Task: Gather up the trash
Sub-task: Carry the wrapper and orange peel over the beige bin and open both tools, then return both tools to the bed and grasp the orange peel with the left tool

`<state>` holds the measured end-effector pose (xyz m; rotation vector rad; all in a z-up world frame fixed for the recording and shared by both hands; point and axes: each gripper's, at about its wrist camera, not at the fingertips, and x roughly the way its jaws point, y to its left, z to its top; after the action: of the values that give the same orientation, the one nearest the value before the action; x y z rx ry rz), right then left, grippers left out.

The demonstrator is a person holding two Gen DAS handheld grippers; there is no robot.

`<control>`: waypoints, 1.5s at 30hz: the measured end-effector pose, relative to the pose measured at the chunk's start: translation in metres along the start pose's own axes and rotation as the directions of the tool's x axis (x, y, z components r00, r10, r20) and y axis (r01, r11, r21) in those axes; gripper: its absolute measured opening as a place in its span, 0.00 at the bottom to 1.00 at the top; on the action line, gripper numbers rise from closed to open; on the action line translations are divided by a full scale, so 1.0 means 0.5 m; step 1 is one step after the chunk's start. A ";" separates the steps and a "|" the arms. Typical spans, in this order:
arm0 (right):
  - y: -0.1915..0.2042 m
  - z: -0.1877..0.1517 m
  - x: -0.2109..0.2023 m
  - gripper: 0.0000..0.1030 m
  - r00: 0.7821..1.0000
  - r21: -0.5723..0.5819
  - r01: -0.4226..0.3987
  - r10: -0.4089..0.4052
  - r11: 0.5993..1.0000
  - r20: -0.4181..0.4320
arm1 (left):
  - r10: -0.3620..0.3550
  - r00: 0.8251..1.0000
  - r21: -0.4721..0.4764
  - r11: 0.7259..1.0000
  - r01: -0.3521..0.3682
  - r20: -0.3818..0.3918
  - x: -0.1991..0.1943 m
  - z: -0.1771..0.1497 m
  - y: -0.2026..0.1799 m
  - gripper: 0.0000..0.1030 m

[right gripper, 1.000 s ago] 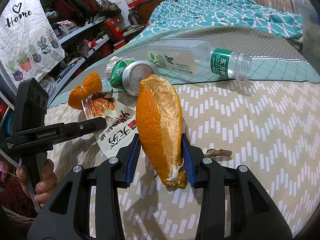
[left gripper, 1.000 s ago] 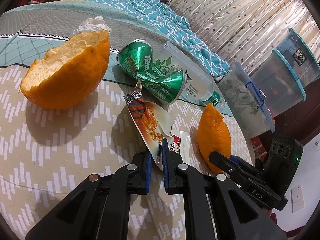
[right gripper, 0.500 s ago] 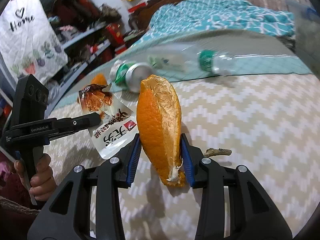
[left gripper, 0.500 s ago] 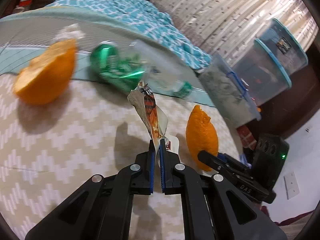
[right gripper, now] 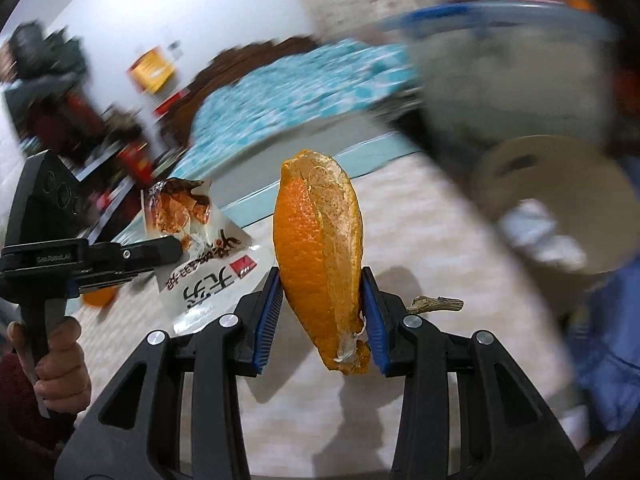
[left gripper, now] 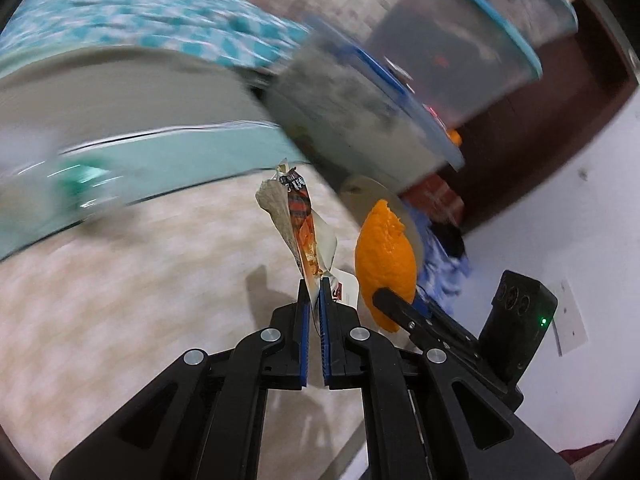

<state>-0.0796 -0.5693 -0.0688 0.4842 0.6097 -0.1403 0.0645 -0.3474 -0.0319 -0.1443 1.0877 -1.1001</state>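
My left gripper (left gripper: pixel 314 286) is shut on a crumpled snack wrapper (left gripper: pixel 298 216) and holds it up off the zigzag-patterned bed cover (left gripper: pixel 140 280). The wrapper (right gripper: pixel 200 240) also shows in the right wrist view, pinched by the left gripper (right gripper: pixel 176 246). My right gripper (right gripper: pixel 322 284) is shut on a large piece of orange peel (right gripper: pixel 316 248), held upright above the cover. The peel (left gripper: pixel 384 256) and the right gripper (left gripper: pixel 380 294) show to the right in the left wrist view. A beige bin (right gripper: pixel 560 204) with pale trash inside stands right of the peel.
A blurred plastic bottle (left gripper: pixel 60 188) lies on the bed at left. Stacked clear storage boxes with blue lids (left gripper: pixel 360 120) stand beyond the bed's edge, above the bin rim (left gripper: pixel 394 208). A small twig (right gripper: pixel 436 303) lies on the cover. Another orange peel (right gripper: pixel 100 296) shows behind the left gripper.
Both grippers have swung right with their loads, away from the can and bottle, toward the bin and storage boxes. The wrapper and peel are lifted higher off the cover.
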 end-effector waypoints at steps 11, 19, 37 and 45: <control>-0.286 0.100 -0.032 0.62 0.939 0.253 0.305 -0.334 0.918 0.078 | 0.064 0.990 0.183 0.982 -0.041 -0.123 0.335 0.164 -0.238 0.53; -0.223 0.054 -0.078 0.62 0.944 0.258 0.227 -0.277 0.939 0.178 | 0.048 0.992 0.159 0.987 -0.029 -0.115 0.240 0.111 -0.158 0.53; 0.170 -0.036 0.132 0.62 0.984 -0.003 -0.123 0.121 0.992 -0.134 | 0.474 0.877 -0.129 0.877 -0.462 0.078 -0.288 -0.207 0.188 0.52; 0.230 -0.055 0.183 0.62 0.971 -0.084 -0.105 0.084 0.991 -0.224 | 0.546 0.805 -0.426 0.801 -0.420 0.231 -0.527 -0.269 0.316 0.52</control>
<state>0.0113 -0.4536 -0.0963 0.4379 0.8050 0.0342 0.0567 -0.0123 -0.0246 -0.3106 0.9212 -0.3743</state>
